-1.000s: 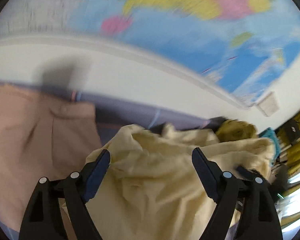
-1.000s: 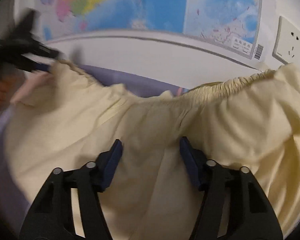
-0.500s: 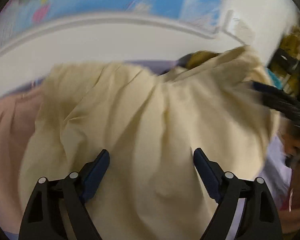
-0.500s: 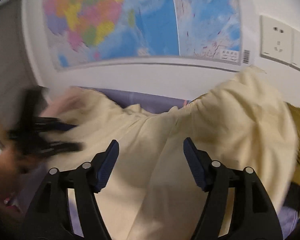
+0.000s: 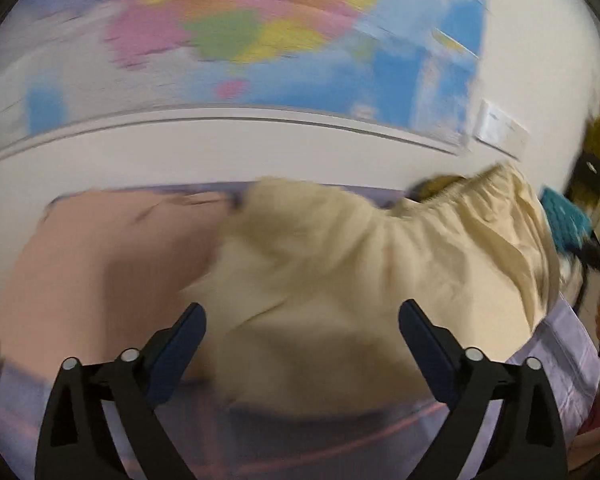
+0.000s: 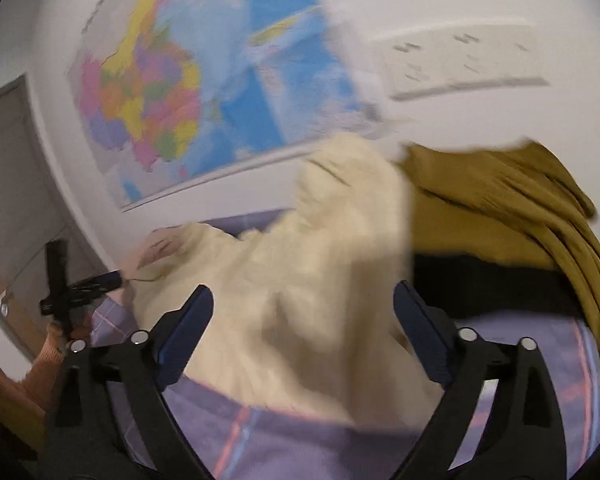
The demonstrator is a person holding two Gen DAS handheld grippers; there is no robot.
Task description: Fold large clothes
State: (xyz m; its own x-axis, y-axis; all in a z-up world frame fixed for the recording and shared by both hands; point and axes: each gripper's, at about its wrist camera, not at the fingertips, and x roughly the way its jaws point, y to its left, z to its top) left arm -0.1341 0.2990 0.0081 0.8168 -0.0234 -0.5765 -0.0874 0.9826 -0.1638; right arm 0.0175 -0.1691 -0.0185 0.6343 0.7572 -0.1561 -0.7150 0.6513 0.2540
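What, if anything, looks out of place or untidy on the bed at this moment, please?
The cream garment lies rumpled, not flat, its edge overlapping the pink garment beside it. A mustard-coloured garment is heaped at the far end. Both views are blurred, so finer detail is unclear. Nothing looks damaged.

Your left gripper [image 5: 302, 322] has its jaws wide apart, with nothing between them. Just ahead of it lies the cream garment [image 5: 360, 272], bunched up on a lilac sheet with pink stripes [image 5: 556, 344]. Its gathered waistband [image 5: 488, 178] is at the far right. On the left, a pink cloth [image 5: 100, 264] touches the cream garment. Behind them, a coloured map [image 5: 260, 28] hangs on the white wall, beside a white socket plate [image 5: 500, 132]. The picture is blurred.
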